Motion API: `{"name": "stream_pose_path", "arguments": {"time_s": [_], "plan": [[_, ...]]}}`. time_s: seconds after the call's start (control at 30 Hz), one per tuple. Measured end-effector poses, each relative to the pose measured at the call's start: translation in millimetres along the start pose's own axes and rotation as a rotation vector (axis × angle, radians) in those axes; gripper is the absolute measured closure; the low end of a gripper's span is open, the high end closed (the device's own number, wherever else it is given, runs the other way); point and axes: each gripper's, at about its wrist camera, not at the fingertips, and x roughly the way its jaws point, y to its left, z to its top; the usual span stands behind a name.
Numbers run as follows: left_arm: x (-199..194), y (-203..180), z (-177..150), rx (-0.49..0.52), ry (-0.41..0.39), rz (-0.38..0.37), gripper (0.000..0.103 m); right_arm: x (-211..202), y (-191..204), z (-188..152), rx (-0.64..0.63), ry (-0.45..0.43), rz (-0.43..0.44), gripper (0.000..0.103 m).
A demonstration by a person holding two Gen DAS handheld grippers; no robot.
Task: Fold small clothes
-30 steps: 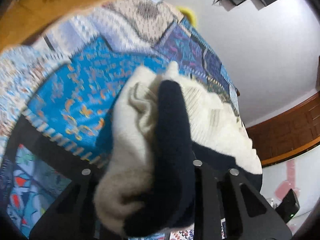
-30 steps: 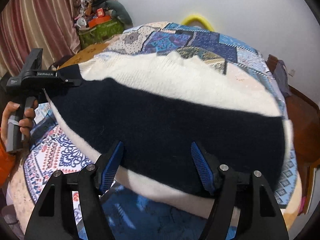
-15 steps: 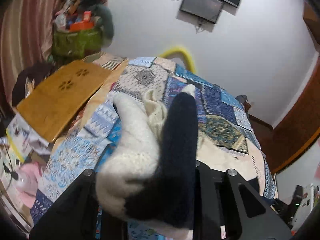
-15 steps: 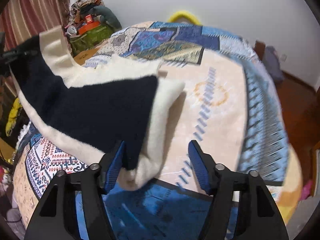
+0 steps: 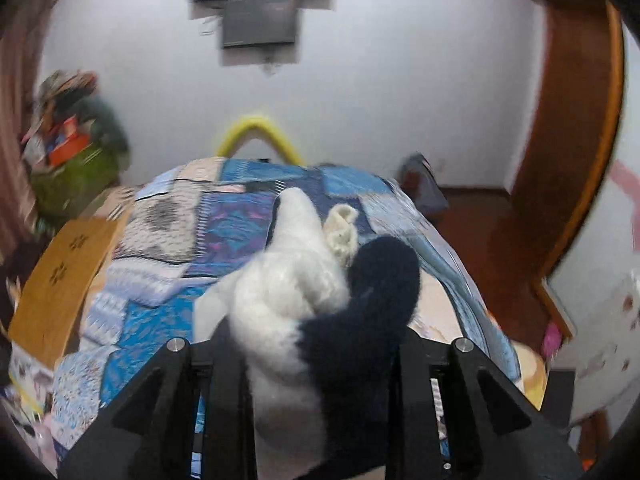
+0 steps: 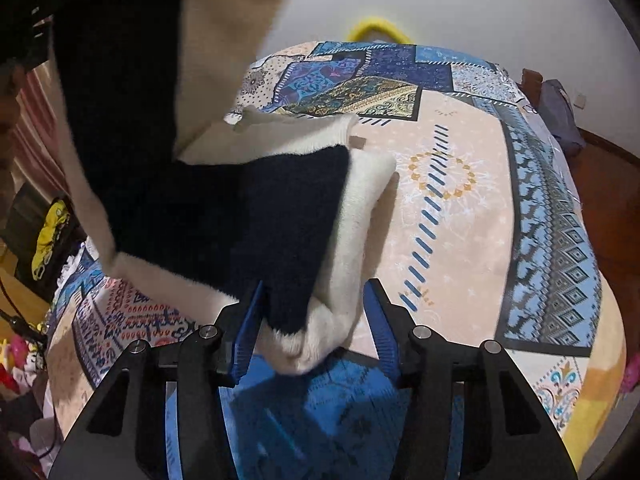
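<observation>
Fuzzy cream-and-navy knitted sweater (image 6: 248,216) half raised over patchwork blue bedspread (image 6: 460,184), bunched end clamped in left gripper (image 5: 316,364), lower corner lying between right gripper's (image 6: 312,316) wide-parted blue-padded fingers (image 6: 248,332)

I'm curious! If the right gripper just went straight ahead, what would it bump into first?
Probably the sweater: its cream and navy corner already sits between the right gripper's open jaws. Beyond lies the patchwork bedspread.

Showing 1 sweater (image 6: 240,216) between the jaws, 2 grippers: left (image 5: 320,360), right (image 6: 312,320); 1 quilt (image 6: 460,200) beyond.
</observation>
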Motion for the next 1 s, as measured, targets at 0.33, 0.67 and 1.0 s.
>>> {"name": "stream_pose_path", "arguments": {"time_s": [0.33, 0.67, 1.0], "plan": [[19.6, -67.7, -79.7, 0.229, 0.228, -0.112, 0.068, -34.2, -16.1, -12.5, -0.009, -0.024, -0.055, 0.056], [-44.8, -43.6, -66.9, 0.209, 0.207, -0.278, 0.042, -77.5, -12.8, 5.5, -0.027, -0.129, -0.093, 0.056], [-46.6, 50.0, -37.0, 0.118, 0.154, -0.156, 0.037, -74.1, 37.5, 69.8, -0.131, -0.221, -0.001, 0.054]]}}
